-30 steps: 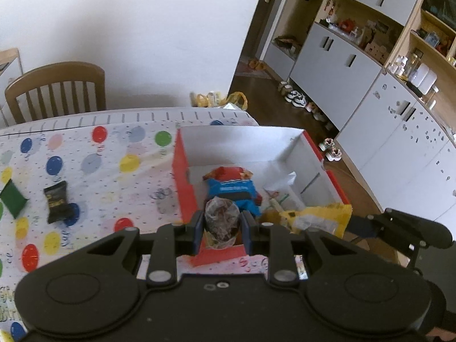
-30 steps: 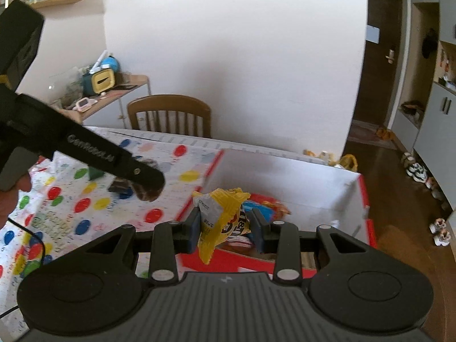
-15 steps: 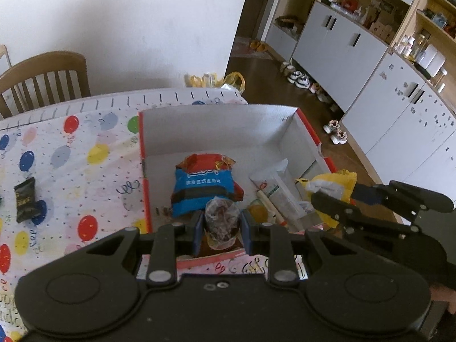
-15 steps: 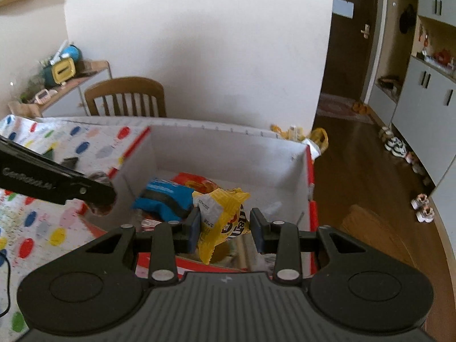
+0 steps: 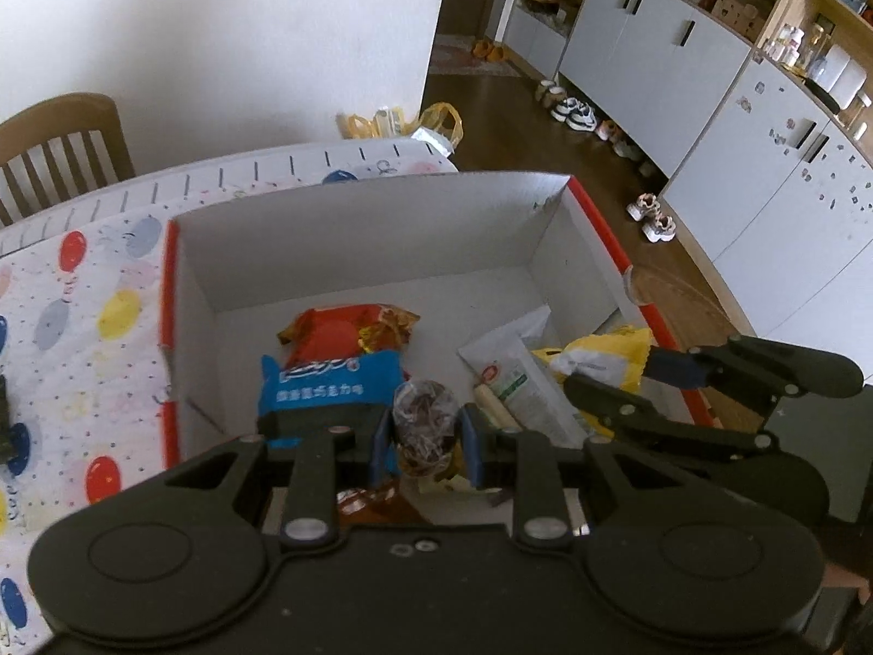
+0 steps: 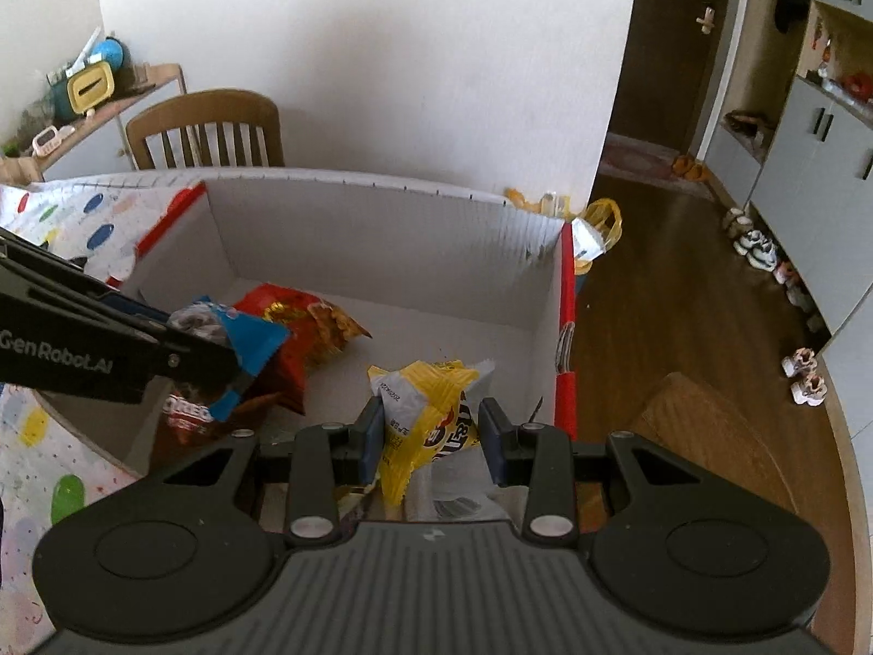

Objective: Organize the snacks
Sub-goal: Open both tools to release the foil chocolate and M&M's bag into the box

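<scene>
A white cardboard box with red outer sides [image 5: 360, 229] [image 6: 382, 240] stands on the table. My left gripper [image 5: 427, 426] is shut on a small clear-wrapped brown snack [image 5: 425, 417] and hangs inside the box near its front wall. To its right, my right gripper [image 6: 431, 428] is shut on a yellow snack packet [image 6: 423, 415] [image 5: 600, 360], also low inside the box. On the box floor lie a blue packet [image 5: 333, 382] [image 6: 248, 341], a red packet [image 5: 341, 327] [image 6: 297, 316] and a white tube-shaped wrapper [image 5: 518, 376].
A balloon-print tablecloth [image 5: 82, 338] covers the table left of the box. A wooden chair [image 6: 210, 128] stands behind the table. To the right are a wooden floor with shoes [image 5: 573, 109] and grey cabinets [image 5: 655, 49]. A side shelf with clutter [image 6: 82, 87] is at the far left.
Both grippers have moved forward and down from above the box's front edge into the box, each keeping its snack. The box now fills both views.
</scene>
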Tool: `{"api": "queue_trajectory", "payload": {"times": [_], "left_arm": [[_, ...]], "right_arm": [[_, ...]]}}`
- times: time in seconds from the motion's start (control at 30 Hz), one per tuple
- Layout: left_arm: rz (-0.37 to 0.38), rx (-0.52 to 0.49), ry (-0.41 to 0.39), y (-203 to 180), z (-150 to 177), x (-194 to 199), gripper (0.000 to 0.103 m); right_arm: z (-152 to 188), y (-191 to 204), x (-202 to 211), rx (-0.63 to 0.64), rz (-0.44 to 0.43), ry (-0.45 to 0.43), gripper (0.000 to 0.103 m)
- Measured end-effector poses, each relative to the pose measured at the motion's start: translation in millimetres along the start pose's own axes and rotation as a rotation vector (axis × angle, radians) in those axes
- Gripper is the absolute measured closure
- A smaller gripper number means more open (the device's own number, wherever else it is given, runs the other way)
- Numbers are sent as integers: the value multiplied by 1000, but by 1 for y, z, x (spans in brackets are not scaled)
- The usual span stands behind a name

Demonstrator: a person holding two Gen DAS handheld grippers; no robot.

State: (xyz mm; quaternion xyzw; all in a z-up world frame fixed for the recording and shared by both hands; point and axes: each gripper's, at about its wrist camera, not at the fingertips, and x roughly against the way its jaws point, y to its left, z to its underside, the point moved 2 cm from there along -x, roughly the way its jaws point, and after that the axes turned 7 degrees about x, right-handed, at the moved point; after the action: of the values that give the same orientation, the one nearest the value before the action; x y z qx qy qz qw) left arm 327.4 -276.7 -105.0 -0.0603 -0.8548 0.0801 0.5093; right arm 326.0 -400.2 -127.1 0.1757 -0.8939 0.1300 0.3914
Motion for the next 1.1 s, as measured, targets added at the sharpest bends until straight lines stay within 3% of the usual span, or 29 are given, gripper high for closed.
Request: {"api": "queue_trajectory", "payload": {"times": [0.63,1.1], "left_arm": [[-20,-46,89,-7,8,-51,78],[-4,-34,52,-1,14,-32,67]], "right_arm": [[2,5,-22,91,-28,40,66],[7,2,-3,64,-47,28,55]]}}
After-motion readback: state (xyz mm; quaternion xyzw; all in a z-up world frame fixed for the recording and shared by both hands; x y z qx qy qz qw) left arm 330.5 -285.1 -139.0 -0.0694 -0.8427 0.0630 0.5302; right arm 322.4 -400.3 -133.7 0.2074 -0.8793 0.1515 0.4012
